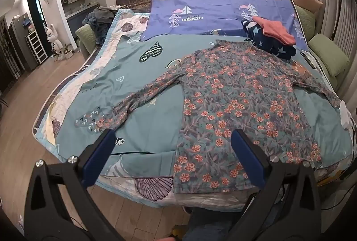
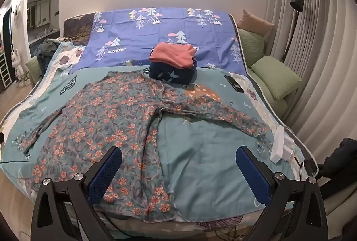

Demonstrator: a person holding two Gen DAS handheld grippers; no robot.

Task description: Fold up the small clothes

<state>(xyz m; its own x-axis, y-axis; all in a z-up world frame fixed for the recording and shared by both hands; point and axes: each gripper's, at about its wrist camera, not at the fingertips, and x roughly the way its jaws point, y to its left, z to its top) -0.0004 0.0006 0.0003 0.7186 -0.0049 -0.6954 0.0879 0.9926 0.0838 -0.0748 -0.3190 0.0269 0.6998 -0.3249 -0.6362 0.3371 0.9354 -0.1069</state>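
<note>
A floral long-sleeved shirt (image 1: pixel 241 107) lies spread flat on the teal bed cover (image 1: pixel 138 67), sleeves out to both sides, hem at the near edge. It also shows in the right wrist view (image 2: pixel 107 120). My left gripper (image 1: pixel 173 140) is open and empty, above the shirt's near left hem corner. My right gripper (image 2: pixel 178 158) is open and empty, above the shirt's near right side and the bare cover. Behind the collar sits a stack of folded clothes: a pink one (image 2: pixel 171 54) on a navy star-print one (image 2: pixel 171 74).
A blue tree-print sheet (image 2: pixel 156 24) covers the far bed. A white power strip (image 2: pixel 280 145) and a dark remote (image 2: pixel 233 82) lie at the bed's right. Green pillows (image 2: pixel 276 78) and a floor lamp (image 2: pixel 295 4) stand right. Crumpled clothes (image 1: pixel 100 20) lie far left.
</note>
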